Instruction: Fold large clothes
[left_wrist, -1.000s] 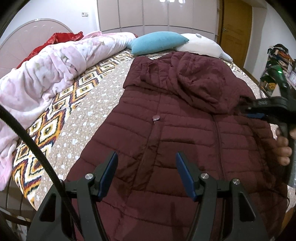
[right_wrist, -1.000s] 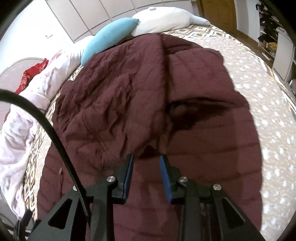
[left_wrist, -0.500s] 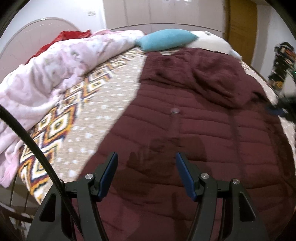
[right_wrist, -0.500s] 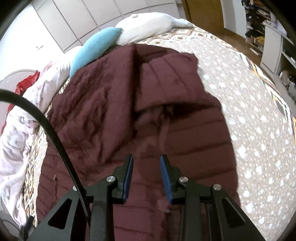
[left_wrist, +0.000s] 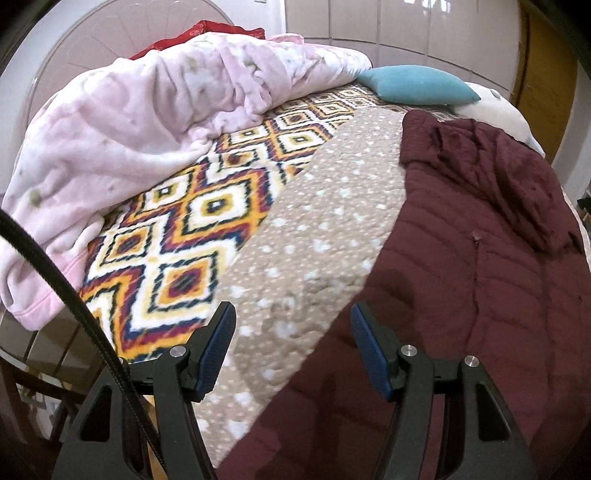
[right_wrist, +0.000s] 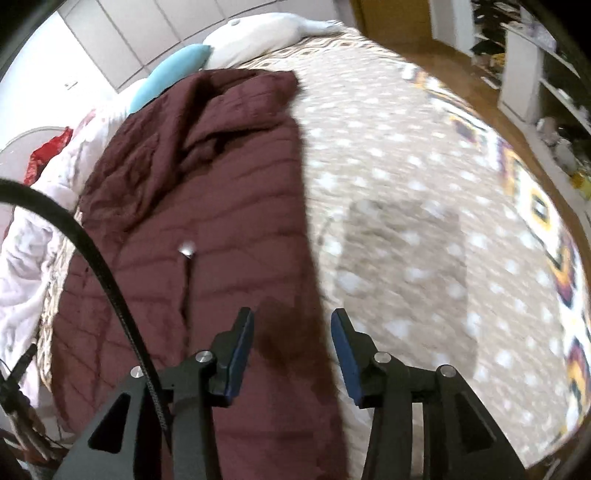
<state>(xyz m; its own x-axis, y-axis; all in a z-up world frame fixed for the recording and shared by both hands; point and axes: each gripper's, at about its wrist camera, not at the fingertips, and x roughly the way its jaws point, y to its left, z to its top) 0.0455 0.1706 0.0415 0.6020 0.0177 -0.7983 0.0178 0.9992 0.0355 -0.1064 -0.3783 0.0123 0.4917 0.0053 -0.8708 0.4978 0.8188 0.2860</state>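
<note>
Bed (left_wrist: 325, 206) w/ dotted tan cover fills both views. Your maroon jacket (left_wrist: 480, 288) lies flat on it, folded narrow, hood toward the pillows (left_wrist: 417, 85); pink blanket (left_wrist: 129, 122) bunched well apart on the far side. Your left gripper (left_wrist: 293, 349) hangs wide open over the jacket's edge, holding nothing. Right gripper (right_wrist: 291, 350) also open, empty, straddling the opposite edge. Zip pull (right_wrist: 187, 252) shows mid-jacket.

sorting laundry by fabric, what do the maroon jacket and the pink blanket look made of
Maroon jacket: likely a thin synthetic shell over padding; stitched horizontal channels puff slightly, with a faint sheen. Pink blanket: looks like soft fleece or plush; matte, fuzzy surface bunched in thick rounded folds. Exact fibres cannot be told.
</note>
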